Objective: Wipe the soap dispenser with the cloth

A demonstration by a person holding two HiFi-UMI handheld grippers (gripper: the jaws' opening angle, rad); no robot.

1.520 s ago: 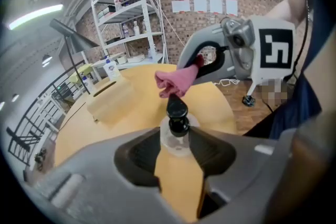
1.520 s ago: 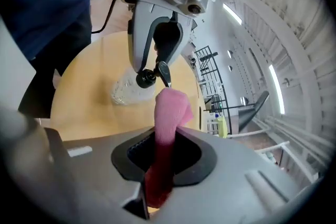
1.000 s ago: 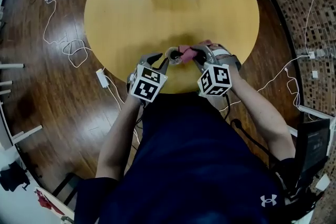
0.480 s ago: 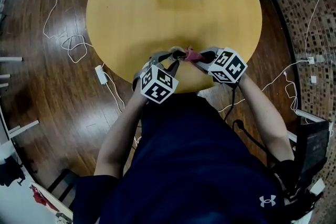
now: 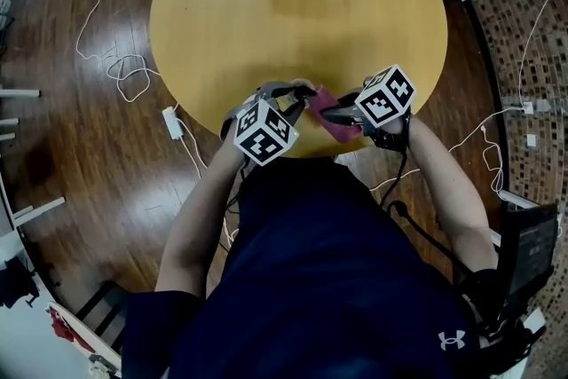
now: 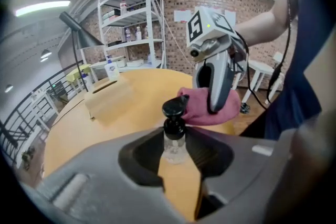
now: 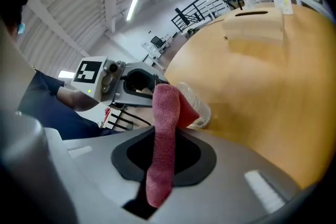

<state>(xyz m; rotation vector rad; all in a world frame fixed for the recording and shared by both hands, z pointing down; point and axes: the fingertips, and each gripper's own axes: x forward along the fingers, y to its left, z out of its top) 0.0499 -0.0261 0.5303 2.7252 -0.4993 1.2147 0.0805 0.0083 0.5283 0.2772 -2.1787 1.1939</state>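
left gripper (image 5: pixel 294 93): jaws narrow, just been easing open, pads on the neck of the soap dispenser (image 6: pixel 173 145) — held at the near edge of the table (image 5: pixel 222 22) | right gripper (image 5: pixel 334 113): pinched tight on the pink cloth (image 7: pixel 164 139) — cloth just beside the black pump head (image 6: pixel 175 107)

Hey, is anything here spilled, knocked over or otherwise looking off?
Nothing stands out. The soap dispenser sits between the left gripper's jaws, which have just eased open a little, and the right gripper holds the pink cloth against it. No spill shows on the table; loose cables lie on the floor.
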